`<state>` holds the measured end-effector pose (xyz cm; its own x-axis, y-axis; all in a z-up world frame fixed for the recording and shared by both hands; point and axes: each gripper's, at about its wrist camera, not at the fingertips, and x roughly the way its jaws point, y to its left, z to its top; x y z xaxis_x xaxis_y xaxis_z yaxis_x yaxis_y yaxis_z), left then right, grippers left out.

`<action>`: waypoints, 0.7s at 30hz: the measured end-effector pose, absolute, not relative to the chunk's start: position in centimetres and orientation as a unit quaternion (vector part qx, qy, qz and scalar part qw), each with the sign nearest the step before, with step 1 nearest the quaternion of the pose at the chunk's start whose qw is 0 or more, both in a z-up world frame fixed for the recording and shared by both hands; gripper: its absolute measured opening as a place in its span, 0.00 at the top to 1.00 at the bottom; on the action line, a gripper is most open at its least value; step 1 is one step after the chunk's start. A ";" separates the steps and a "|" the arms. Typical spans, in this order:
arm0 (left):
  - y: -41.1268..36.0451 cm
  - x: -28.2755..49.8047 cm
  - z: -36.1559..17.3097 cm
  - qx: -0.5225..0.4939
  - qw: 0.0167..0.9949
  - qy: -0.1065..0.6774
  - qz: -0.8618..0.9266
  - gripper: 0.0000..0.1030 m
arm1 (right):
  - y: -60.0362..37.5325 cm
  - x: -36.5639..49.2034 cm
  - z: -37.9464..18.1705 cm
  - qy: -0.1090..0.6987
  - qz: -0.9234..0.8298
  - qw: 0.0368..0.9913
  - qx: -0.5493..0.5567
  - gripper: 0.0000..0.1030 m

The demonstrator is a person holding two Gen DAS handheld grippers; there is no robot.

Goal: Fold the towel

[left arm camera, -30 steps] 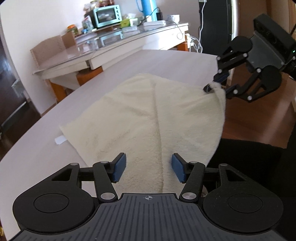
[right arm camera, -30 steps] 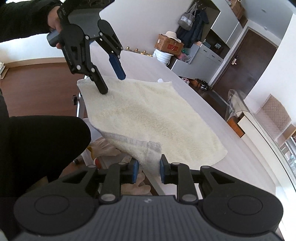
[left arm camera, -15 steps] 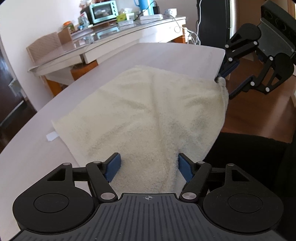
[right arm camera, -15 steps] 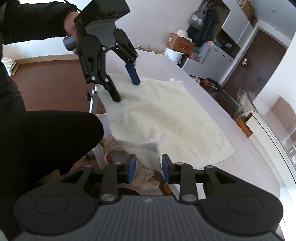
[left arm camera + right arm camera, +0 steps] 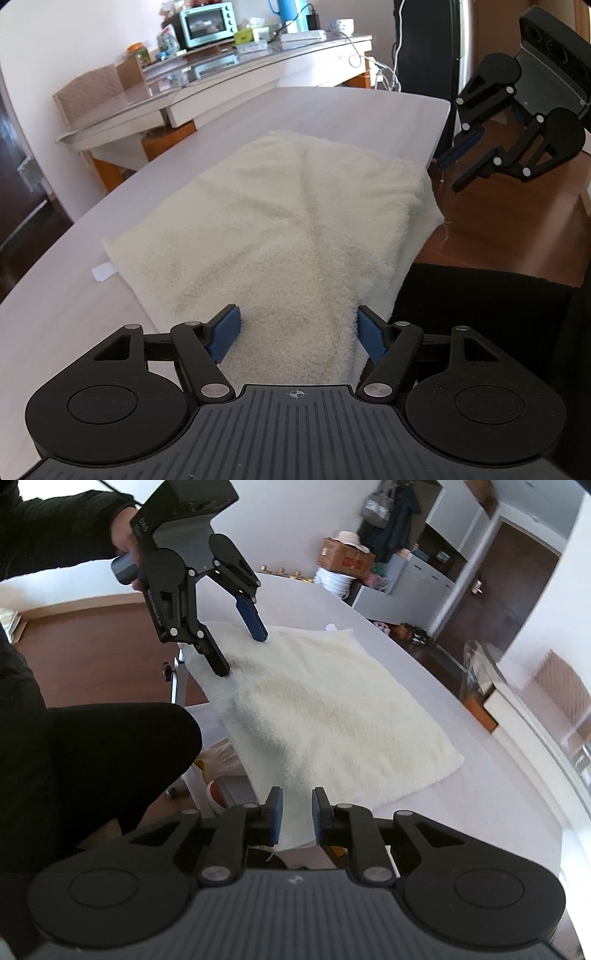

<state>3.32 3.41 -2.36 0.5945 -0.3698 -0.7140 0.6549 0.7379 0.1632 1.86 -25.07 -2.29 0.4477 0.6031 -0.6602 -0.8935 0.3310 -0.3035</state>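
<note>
left wrist: cream towel (image 5: 280, 229) lies flat mid-frame on the desk (image 5: 332, 107), left gripper (image 5: 297, 328) spread wide over its near edge | right wrist: right gripper (image 5: 296, 814) parted at bottom, gripping nothing, towel's near edge drooping off the desk

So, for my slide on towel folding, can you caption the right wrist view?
Both grippers open: right gripper at the cream towel's near corner, left gripper over its far corner on the white table.

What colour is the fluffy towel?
Cream, a pale off-white towel; the left wrist view shows it best.
</note>
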 end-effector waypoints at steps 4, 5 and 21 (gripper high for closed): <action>3.4 3.4 -1.9 0.204 0.875 0.328 -0.292 0.28 | -25.7 1.4 -3.2 0.239 0.464 0.799 -0.301 0.69; 3.4 3.4 -1.8 0.202 0.876 0.327 -0.293 0.27 | -25.7 1.3 -3.3 0.236 0.459 0.802 -0.300 0.69; 3.9 3.0 -0.8 0.188 0.881 0.313 -0.299 0.27 | -30.0 5.2 -9.1 0.385 0.365 0.840 0.110 0.52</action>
<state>2.95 3.85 -0.82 0.6244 -0.4101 -0.6648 0.6457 0.7500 0.1438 5.18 -30.04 -9.15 0.4364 0.6980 -0.5677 -0.5291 0.7094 0.4656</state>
